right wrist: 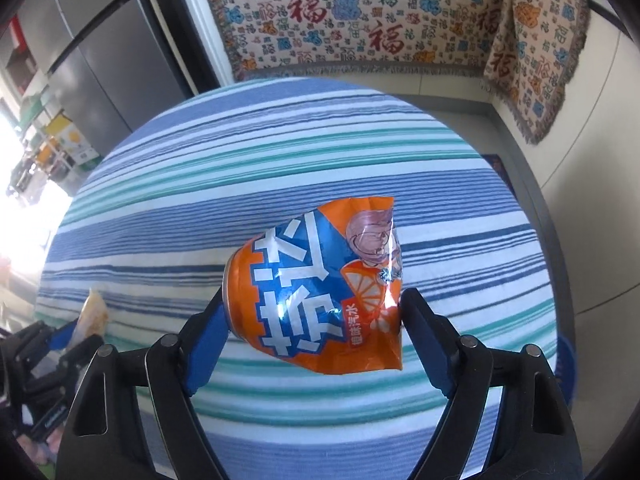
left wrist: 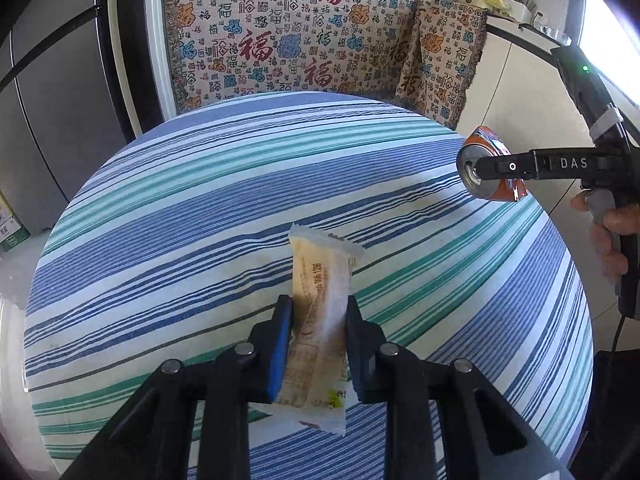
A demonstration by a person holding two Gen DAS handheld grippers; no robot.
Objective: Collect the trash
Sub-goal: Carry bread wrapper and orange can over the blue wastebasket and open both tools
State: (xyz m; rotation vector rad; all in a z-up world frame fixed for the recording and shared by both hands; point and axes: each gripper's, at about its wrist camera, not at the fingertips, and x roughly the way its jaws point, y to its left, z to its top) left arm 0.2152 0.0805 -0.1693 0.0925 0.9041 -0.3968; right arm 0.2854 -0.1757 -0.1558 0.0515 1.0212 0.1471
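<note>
My left gripper (left wrist: pixel 319 308) is shut on a pale yellow snack wrapper (left wrist: pixel 320 312) and holds it above the striped tablecloth (left wrist: pixel 200 208). My right gripper (right wrist: pixel 312 300) is shut on a crushed orange soda can (right wrist: pixel 320 288) and holds it above the cloth. In the left wrist view the can (left wrist: pixel 486 170) hangs at the right edge of the table in the right gripper (left wrist: pixel 480 168). In the right wrist view the wrapper (right wrist: pixel 92 312) and the left gripper (right wrist: pixel 72 332) show at the lower left.
A round table with a blue, teal and white striped cloth (right wrist: pixel 280 152) fills both views. A patterned blanket (left wrist: pixel 300 36) hangs behind it. A grey fridge (right wrist: pixel 92 56) stands at the left. White counter with pots (left wrist: pixel 516 20) at the back right.
</note>
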